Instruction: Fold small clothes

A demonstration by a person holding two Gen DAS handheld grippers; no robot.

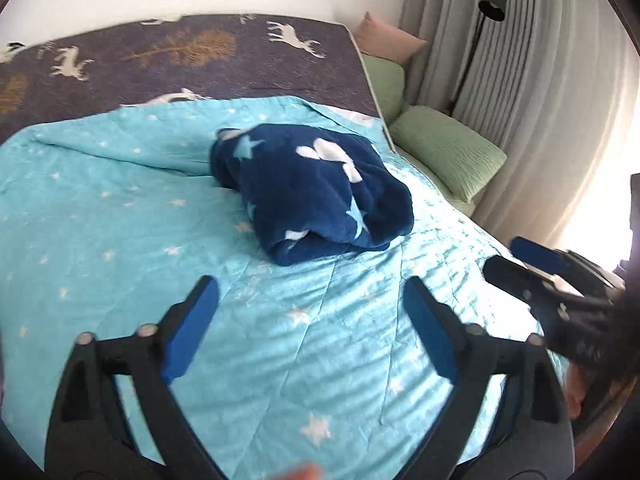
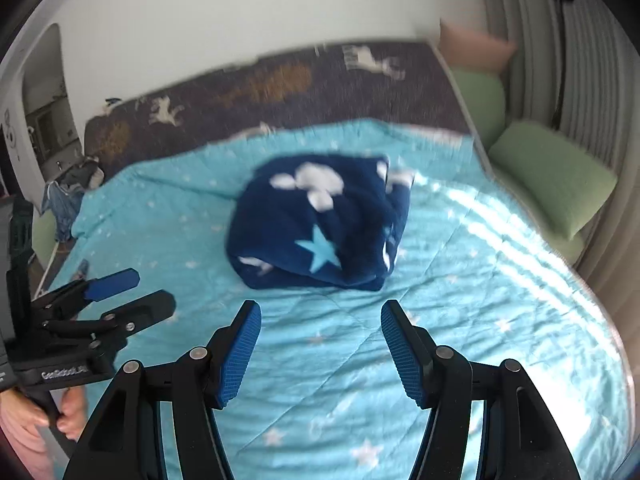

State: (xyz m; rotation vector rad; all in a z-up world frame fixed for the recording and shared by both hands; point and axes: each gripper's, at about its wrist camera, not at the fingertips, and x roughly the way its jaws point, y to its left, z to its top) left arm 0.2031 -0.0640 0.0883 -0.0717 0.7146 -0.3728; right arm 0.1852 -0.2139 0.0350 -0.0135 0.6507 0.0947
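So both my grippers are up over the bed rn, neither holding anything. Left gripper (image 1: 312, 328) has its jaws spread wide, nothing btwn the blue pads (image 1: 192, 328) except bare quilt below. Right gripper (image 2: 320, 352) is also apart, a bit narrower than the left imo, and again just quilt showing in the gap, so no grip on either side. The thing I'm folding, a navy fleece garment (image 1: 316, 196) w/ white blobs and light blue stars on it, sits bundled into a chunky folded lump straight ahead of both tools, past the fingertips and not touching them. From the left cam it's ahead and slightly right of center; from the right cam it's pretty much dead ahead. It rests on the turquoise star quilt (image 1: 100, 216), which covers the near part of the bed. Beyond that, farther from me, there's a dark purple bedspread (image 1: 248, 64) w/ white deer and gold trees. Off to the right of my tools, along the bed's edge, are green pillows (image 1: 448, 152) and a pink one (image 1: 388, 40) behind them, then grey curtains (image 1: 532, 60) and a black floor lamp (image 1: 492, 4). Right cam also catches my hand (image 2: 68, 412) on the left tool's handle. Both views are kinda motion blurred.
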